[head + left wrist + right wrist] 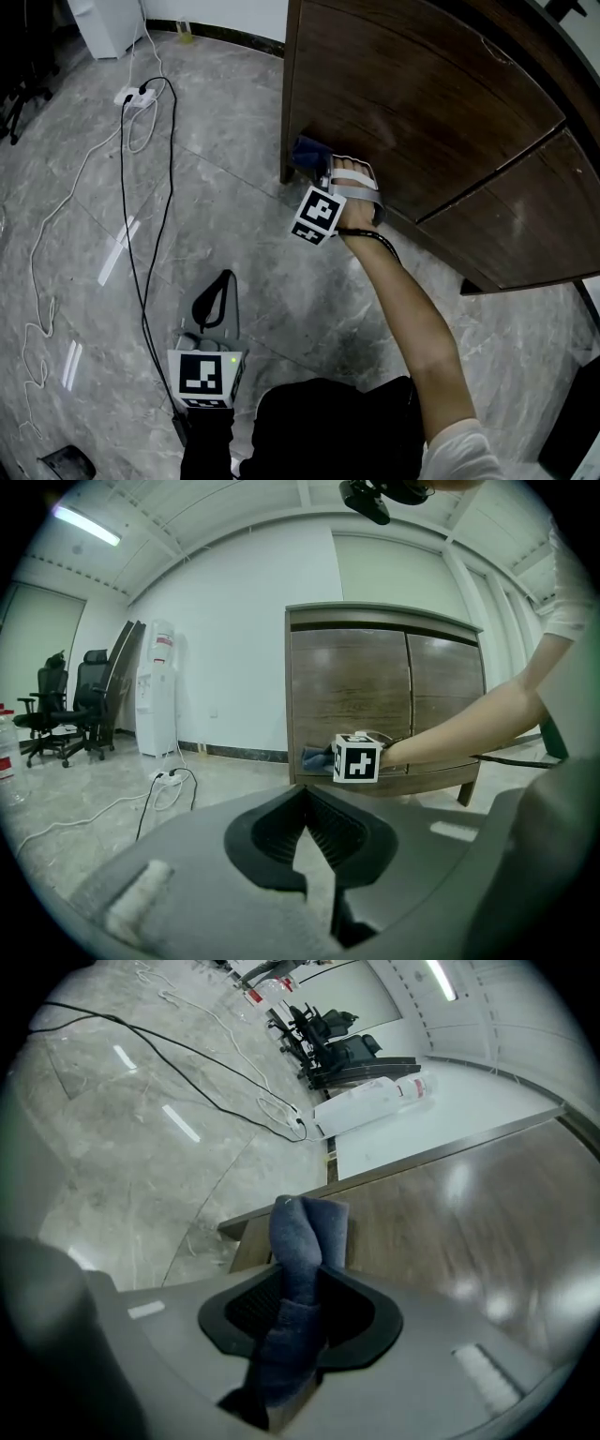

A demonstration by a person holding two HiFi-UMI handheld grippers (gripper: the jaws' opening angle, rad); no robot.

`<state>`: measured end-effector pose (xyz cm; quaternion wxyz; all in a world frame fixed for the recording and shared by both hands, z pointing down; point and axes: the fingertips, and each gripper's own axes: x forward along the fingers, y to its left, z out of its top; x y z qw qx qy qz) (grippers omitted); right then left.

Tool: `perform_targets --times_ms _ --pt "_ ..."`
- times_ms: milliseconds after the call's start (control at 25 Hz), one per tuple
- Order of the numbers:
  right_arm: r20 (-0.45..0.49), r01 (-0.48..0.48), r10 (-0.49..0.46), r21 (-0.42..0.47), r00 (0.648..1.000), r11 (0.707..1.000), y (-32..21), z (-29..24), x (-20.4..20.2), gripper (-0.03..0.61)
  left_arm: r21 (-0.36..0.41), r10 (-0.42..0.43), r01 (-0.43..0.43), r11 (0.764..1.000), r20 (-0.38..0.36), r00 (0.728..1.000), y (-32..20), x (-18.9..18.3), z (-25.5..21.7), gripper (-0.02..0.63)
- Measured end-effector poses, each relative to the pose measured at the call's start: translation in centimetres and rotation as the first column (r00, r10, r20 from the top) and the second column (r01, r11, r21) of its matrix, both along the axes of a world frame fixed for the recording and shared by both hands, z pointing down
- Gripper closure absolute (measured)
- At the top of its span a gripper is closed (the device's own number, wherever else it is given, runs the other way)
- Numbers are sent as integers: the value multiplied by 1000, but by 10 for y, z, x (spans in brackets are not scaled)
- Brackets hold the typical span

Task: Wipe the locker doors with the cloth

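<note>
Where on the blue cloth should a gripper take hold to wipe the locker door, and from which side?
Grip the cloth at its bunched middle, coming from the side away from the locker door, as the right gripper does: its jaws pinch the gathered folds, so a soft wad stands past the tips towards the wood.

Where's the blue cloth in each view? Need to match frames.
Head view: cloth at centre, against the locker at its lower left corner.
Left gripper view: cloth small, at centre, just left of the marker cube.
Right gripper view: cloth at centre, clamped in the right gripper.
Shared landmark: the brown locker.
</note>
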<state>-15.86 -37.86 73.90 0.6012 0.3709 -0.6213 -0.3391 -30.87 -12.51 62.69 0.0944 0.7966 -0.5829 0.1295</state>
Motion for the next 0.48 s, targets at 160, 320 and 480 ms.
perform_targets --times_ms 160,320,480 --pt "-10 -5 5 -37 1000 999 -1 23 -6 460 -9 -5 5 1000 -2 1000 0 -4 4 611" --pt "-5 -8 8 -76 1000 997 -4 34 -13 460 -14 -9 9 1000 -4 1000 -2 -8 6 611" --pt "31 0 3 -79 1000 997 -7 24 -18 462 -18 -22 22 1000 -3 1000 -3 -10 12 611"
